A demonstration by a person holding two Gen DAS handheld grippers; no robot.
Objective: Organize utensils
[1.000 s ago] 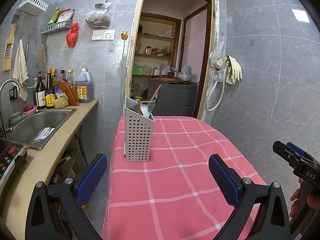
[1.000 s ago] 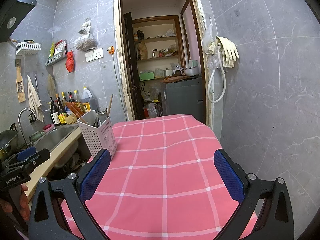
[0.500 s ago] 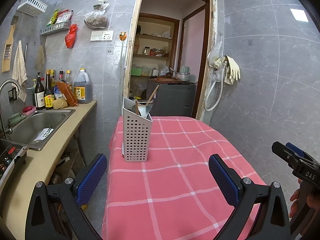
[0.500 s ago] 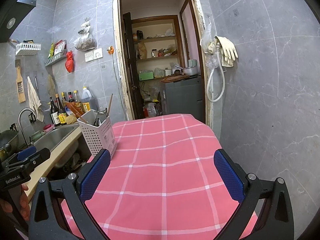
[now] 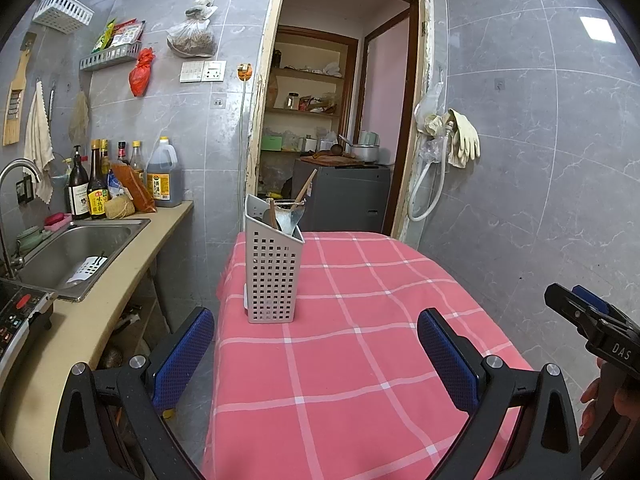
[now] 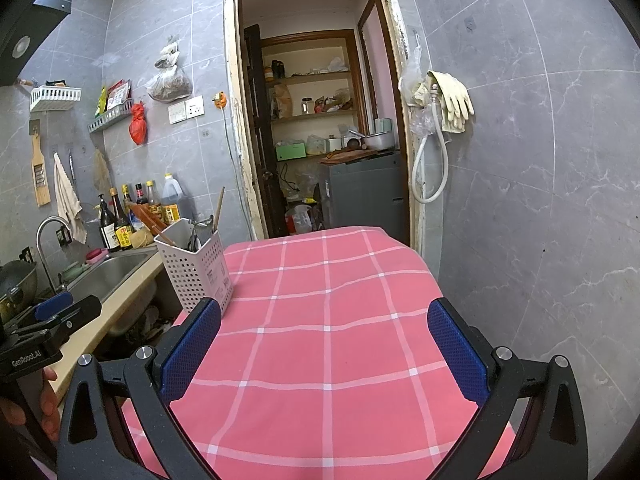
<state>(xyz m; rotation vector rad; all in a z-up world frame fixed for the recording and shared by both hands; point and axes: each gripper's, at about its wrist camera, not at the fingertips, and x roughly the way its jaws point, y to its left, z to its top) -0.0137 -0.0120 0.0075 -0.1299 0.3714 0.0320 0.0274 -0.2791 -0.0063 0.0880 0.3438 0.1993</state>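
A grey-tiled kitchen frames a table under a pink checked cloth (image 5: 360,360), where a perforated utensil caddy (image 5: 273,276) stands near the far left corner, holding a wooden handle and metal tools. The left gripper (image 5: 316,350) and right gripper (image 6: 324,348) hover spread wide, holding and touching nothing. Any reach should likely approach the caddy squarely, avoiding tipping it.

Even, fairly bright overhead light, soft shadows, sharp focus; fisheye bending and dark vignette at edges.

Both tongs, left (image 5: 316,350) and right (image 6: 324,350), gape wide, apparently empty.
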